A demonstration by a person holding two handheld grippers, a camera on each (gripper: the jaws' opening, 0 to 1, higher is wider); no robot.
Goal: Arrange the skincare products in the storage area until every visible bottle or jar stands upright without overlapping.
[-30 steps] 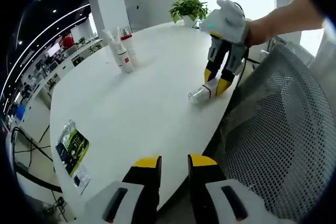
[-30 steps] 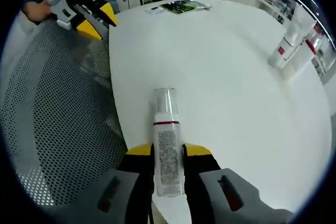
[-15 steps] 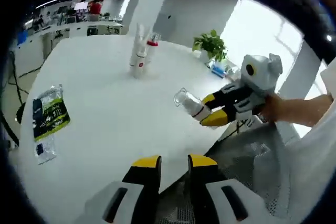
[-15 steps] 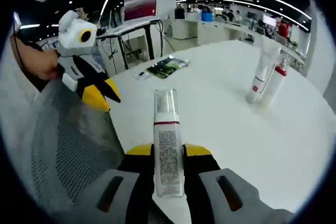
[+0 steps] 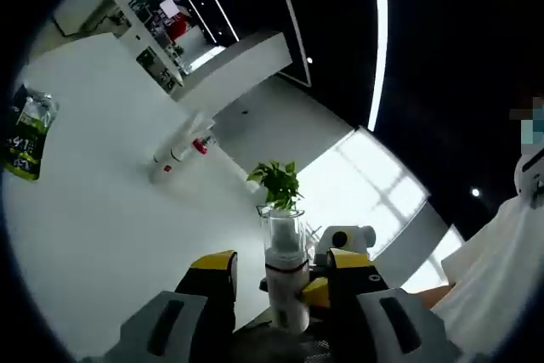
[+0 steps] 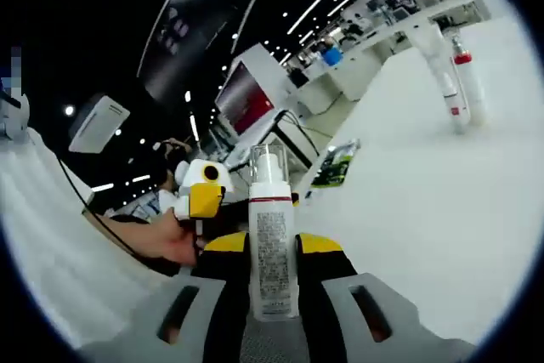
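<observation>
The bottle (image 6: 270,235) had risen off the bench (image 6: 442,201) — right gripper (image 6: 270,248) fingers clamping it, left gripper (image 5: 280,265) fingers apart around it — not yet stood beside the two upright tubes (image 6: 455,82).

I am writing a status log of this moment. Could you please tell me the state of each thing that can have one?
Clear-capped bottle: lifted off the table, cap on, held between the right gripper's fingers.
Right gripper: shut on the bottle.
Left gripper: open, holding nothing.
Two white tubes: upright on the white table, close together.
Green packet: lying flat on the table.
</observation>
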